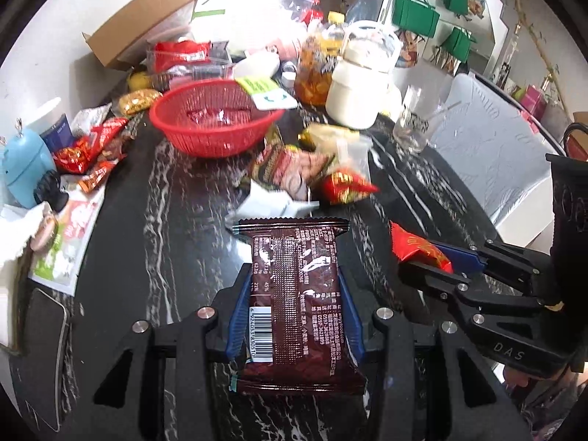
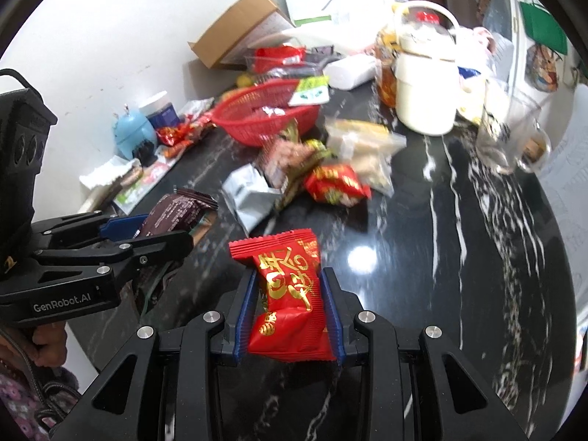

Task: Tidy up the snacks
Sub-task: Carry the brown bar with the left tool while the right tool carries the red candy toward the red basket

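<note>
My left gripper (image 1: 294,286) is shut on a dark brown snack packet (image 1: 294,301), held above the black marble table (image 1: 176,228); that brown packet (image 2: 176,213) also shows in the right wrist view. My right gripper (image 2: 290,286) is shut on a red packet with gold characters (image 2: 286,294); the same red packet (image 1: 419,250) appears at the right of the left wrist view. A red plastic basket (image 1: 217,117) stands at the back of the table, also seen as the basket (image 2: 264,114) from the right. Between basket and grippers lies a heap of loose snack packets (image 1: 312,169).
A cream pot with lid (image 1: 360,88), a jar of orange food (image 1: 316,73), a glass cup (image 1: 415,121) and a cardboard box (image 1: 143,22) crowd the back. At left stand a blue toy-like object (image 1: 25,165), more red packets (image 1: 92,147) and paper leaflets (image 1: 70,242).
</note>
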A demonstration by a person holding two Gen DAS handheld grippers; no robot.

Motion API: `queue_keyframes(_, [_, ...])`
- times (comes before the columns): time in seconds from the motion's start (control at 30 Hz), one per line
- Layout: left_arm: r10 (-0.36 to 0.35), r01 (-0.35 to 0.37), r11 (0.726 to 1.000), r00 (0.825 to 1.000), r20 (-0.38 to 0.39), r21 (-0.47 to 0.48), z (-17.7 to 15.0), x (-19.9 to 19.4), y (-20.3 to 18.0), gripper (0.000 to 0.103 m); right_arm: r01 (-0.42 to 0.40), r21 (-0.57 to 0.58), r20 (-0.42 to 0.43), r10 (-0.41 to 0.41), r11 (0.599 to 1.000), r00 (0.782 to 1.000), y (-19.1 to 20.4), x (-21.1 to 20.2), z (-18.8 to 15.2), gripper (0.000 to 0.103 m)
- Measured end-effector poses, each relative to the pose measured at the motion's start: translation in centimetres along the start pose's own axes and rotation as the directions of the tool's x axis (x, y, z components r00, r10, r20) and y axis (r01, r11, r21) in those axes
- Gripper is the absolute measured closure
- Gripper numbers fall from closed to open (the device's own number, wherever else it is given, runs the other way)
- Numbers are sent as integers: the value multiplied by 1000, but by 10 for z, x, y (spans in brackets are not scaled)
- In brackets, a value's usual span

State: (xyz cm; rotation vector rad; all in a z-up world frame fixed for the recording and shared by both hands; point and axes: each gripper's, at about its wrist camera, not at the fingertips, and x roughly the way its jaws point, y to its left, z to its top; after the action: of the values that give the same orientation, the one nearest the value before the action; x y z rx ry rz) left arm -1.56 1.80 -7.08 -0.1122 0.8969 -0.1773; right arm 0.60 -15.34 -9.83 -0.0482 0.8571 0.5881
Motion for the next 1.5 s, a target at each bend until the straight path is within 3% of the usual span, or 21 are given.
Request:
queue_keyframes(0.47, [29,-28,1000,988,151,-9,54,-27,19,60,-61,-76,97,68,995,993,13,-6,60,69])
queue_keyframes(0.93, [55,-54,998,952,302,-14,124,-42,41,60,-89,-145,195,117,985,974,17,-4,139,69])
queue_keyframes(1.33, [64,-48,997,930,362,-52,186,-17,71,60,-75,-197,250,124,977,960,14,28,211,69])
queue_keyframes(1.5, [73,-45,995,933,352,-86,204,5,85,60,-73,-202,249,123,977,961,10,49,234,69])
